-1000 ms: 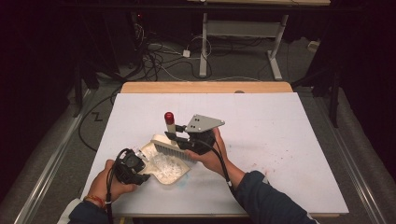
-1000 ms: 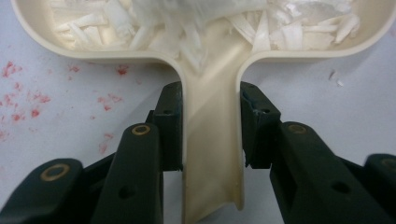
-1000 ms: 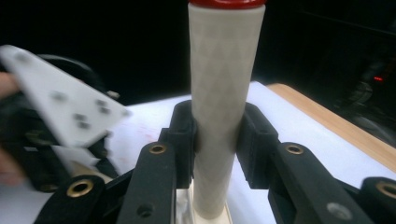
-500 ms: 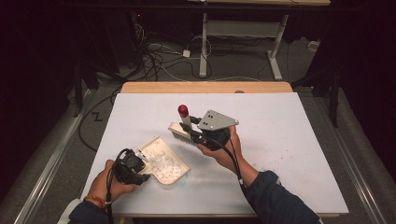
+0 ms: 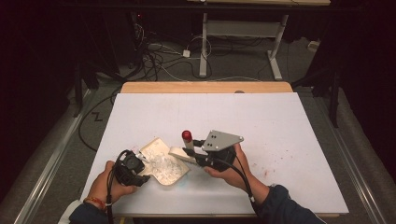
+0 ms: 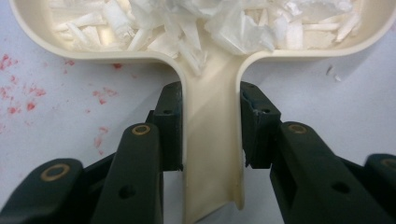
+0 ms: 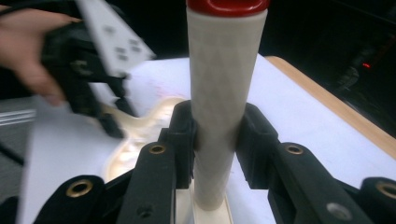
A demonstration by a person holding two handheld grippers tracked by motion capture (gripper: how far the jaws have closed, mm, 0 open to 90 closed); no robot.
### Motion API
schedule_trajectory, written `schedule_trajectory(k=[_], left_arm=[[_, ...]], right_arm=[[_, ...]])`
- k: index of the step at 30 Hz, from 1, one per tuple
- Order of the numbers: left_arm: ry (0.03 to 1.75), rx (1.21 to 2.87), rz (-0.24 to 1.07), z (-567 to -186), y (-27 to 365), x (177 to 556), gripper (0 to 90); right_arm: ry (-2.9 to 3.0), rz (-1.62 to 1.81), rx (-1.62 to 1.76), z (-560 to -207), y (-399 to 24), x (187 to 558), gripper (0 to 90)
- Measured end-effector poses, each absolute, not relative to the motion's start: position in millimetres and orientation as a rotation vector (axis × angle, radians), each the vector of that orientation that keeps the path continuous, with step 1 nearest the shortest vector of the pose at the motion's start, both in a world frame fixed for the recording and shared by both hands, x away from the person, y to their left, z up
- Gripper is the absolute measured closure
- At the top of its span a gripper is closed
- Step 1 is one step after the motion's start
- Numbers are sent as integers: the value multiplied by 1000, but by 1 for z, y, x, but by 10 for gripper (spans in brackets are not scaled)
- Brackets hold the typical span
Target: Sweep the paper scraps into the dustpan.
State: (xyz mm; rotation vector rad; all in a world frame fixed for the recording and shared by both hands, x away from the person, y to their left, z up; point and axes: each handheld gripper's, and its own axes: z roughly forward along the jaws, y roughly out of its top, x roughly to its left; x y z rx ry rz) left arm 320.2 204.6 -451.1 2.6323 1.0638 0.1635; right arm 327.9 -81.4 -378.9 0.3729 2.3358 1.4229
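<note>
- High view: we see a white desk (image 5: 280,121) with a wooden far edge, cables (image 5: 159,51) on the dark floor beyond.
- Red specks (image 6: 18,93) beside our left gripper (image 6: 210,126), clamping the dustpan (image 6: 210,93) handle.
- Right gripper (image 7: 217,135) grasps the brush (image 7: 224,93) handle upright.

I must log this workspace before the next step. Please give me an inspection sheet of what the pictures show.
Surface: white table, red specks near the right hand.
Job's things: cream dustpan holding white scraps; brush with red-capped handle.
Clutter: nothing seen.
Grippers: left tongs clamp the dustpan's handle; right tongs clamp the brush handle.
Cables: one from each gripper; more on the floor.
Surroundings: dark room, metal table legs behind.
</note>
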Motion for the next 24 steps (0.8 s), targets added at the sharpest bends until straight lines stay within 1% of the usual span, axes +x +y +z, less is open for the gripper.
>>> schedule_trajectory(k=[4,6,12,19,24], left_arm=[[1063,2631,165,-451,205,320,629],[1060,2630,162,-452,205,320,629],[1061,2629,163,-451,205,320,629],[1056,2635,162,-451,205,319,629],[1050,2639,164,-450,205,319,629]], right_arm=[[2340,1483,348,-376,-78,321,705],[2346,1539,347,-370,-82,320,705],[2267,1549,370,-351,-99,320,705],[2249,1485,432,-354,-105,330,705],[2308,1367,424,-364,-100,332,705]])
